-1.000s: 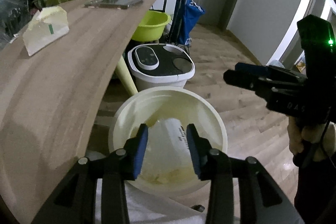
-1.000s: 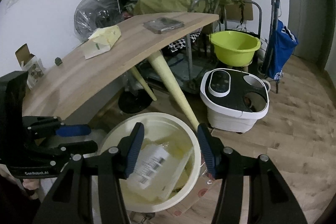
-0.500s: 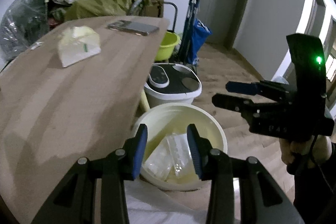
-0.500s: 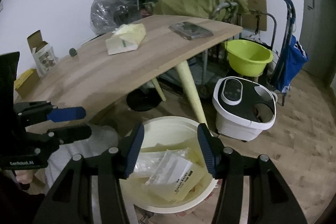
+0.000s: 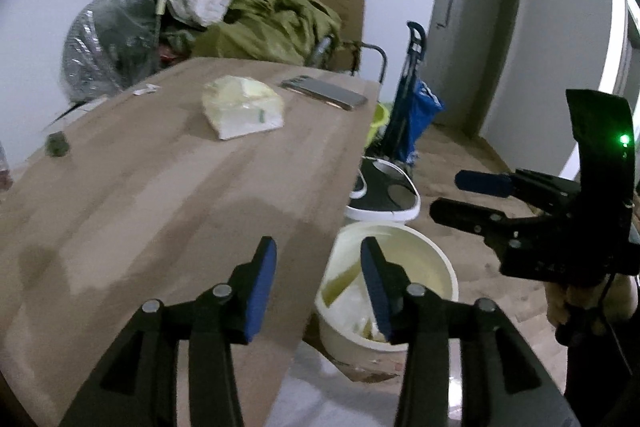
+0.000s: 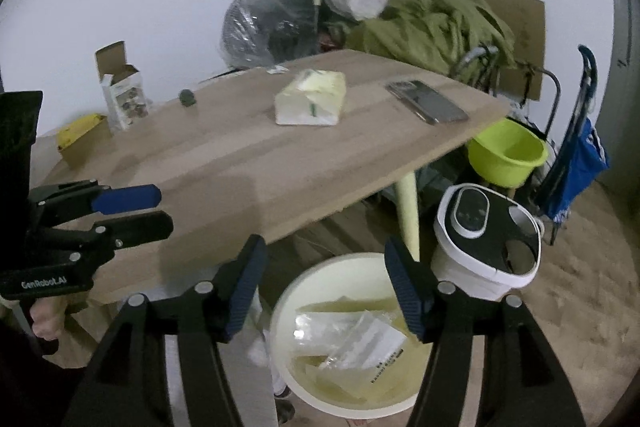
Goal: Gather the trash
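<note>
**Both grippers empty, next piece of trash waits on the table**

The left gripper hangs over the table edge at the bottom of its frame, jaws wide apart, nothing between the blue pads. The right gripper sits at the bottom centre of its own view, jaws spread just as wide and equally empty, right above the cream bucket, which holds clear plastic bags and a labelled pouch.

The likely target is the crumpled yellow-white packet, lying in the upper middle of the left view, well apart from both grippers. Just beside it, toward the upper right, lies a phone (not trash, by my reading). A small dark scrap rests at the left edge of the frame.

To do this step well, I judge: keep the jaws fully spread, come in low across the tabletop, and bracket the packet across its narrower side, clear of the phone. The packet looks soft and will crush, so close gently but fully. Only 1 gripper is needed; the other should stay out of the path back to the bucket.
</note>
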The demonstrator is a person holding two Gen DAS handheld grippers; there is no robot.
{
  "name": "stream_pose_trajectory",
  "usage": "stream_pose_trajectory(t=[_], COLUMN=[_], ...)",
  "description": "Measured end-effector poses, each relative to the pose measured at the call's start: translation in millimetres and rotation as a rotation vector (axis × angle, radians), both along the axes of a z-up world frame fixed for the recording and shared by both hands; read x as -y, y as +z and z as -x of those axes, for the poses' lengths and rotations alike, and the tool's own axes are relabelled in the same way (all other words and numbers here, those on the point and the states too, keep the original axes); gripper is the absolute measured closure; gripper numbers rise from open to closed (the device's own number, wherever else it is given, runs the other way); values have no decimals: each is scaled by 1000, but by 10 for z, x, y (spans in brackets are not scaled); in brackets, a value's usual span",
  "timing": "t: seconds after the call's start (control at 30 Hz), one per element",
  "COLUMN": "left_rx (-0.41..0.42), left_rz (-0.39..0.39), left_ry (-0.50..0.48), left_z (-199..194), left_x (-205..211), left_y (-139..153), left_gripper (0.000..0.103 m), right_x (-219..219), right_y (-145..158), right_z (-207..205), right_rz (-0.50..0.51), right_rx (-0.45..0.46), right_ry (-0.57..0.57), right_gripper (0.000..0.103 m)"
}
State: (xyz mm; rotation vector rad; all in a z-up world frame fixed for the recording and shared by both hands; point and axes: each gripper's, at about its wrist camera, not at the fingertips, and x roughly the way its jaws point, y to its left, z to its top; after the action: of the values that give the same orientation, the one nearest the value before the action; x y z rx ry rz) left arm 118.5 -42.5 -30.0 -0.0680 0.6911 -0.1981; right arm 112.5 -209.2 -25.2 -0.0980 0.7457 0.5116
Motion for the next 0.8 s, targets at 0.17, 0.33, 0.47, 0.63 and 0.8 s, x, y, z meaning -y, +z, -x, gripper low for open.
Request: stream_pose_trajectory(t=[0.17,0.33,0.47,0.63,0.8], left_rx=[42,103,158,218,248], left_rz=[-9,-7,6,7,-7], left_ry=[70,138,181,219,230], left_z=[175,365,512,681,802], left_x=[-234,-445,-577,-643,-646], left_y=[117,263,393,517,581], left_gripper=[42,28,18,15,14], right_x=[-181,-348,-483,-590,-608], right_y=[155,370,564,731,827], right_z=[93,223,332,436,507], right_rz=[-3,-1,-8,-13,-20], right_rx=[33,78,126,164,184], right_ry=[45,88,124,168,190], right_gripper=[37,31,21,16,11])
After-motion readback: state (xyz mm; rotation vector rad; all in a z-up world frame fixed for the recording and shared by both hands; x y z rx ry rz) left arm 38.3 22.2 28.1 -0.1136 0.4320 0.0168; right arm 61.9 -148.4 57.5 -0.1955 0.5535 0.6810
